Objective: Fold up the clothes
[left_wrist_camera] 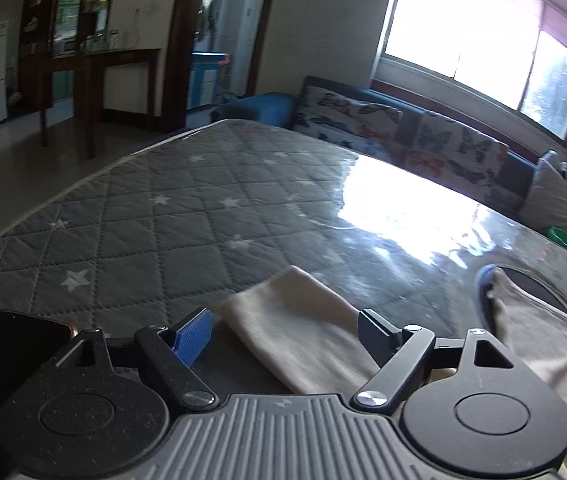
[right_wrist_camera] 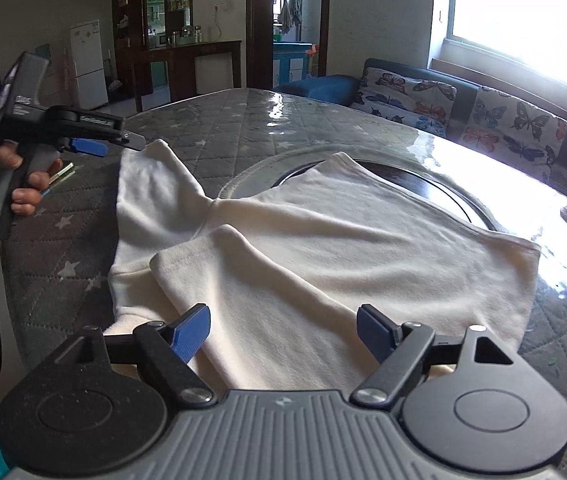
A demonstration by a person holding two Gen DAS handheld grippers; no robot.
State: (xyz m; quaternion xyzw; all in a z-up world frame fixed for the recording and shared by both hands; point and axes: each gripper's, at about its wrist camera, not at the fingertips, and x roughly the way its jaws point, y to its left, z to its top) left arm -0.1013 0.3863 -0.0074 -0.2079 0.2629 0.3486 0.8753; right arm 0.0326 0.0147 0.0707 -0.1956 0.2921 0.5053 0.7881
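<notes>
Cream garment [right_wrist_camera: 323, 240] lying spread on quilted table [right_wrist_camera: 63, 248], sleeve folded in at left. Right gripper [right_wrist_camera: 283, 334] hovering spread wide over near hem, gripping nothing; left gripper [left_wrist_camera: 285, 334] likewise, at sleeve. Soft, light, floppy knit; likely bunching. Best pinching at hem corners.

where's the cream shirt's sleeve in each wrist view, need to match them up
Left wrist: the sleeve lies bottom centre, between the open left gripper's fingers, with the shirt body at the right edge.
Right wrist: the same sleeve runs up the left side of the shirt, its cuff near the left gripper held at the far left.
Shared landmark: the butterfly cushions behind the table.
</notes>
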